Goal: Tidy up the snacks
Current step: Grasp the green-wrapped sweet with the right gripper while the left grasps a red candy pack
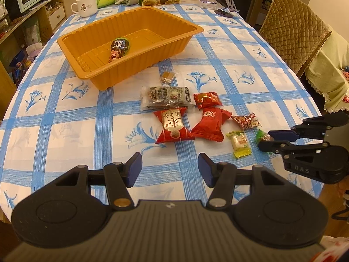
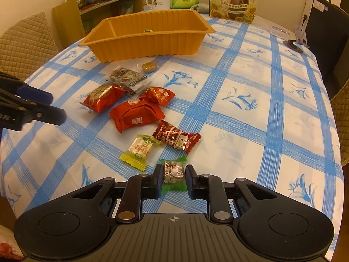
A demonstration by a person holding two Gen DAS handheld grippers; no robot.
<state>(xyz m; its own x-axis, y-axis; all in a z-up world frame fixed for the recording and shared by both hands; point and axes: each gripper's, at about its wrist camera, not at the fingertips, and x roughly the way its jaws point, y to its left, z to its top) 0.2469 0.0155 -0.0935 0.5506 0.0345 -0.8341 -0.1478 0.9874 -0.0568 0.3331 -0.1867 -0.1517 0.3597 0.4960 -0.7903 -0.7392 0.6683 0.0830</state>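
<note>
Snacks: loose wrappers lie on the desk [image 2: 240,131] near the orange tray [image 2: 152,41], awaiting sorting;
Right claw [image 2: 174,176]: clenched on the green candy [image 2: 173,174];
Left claw [image 1: 169,169]: released, empty

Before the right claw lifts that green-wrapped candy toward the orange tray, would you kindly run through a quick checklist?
1. Right claw closed on green-wrapped candy: ok, a finger on each side.
2. Grip firm enough to lift: cannot tell.
3. Neighbouring yellow candy clear of the fingers: ok.
4. Orange tray has room: ok, only one snack inside.
5. Left claw out of the way: ok, open, holding nothing.
</note>
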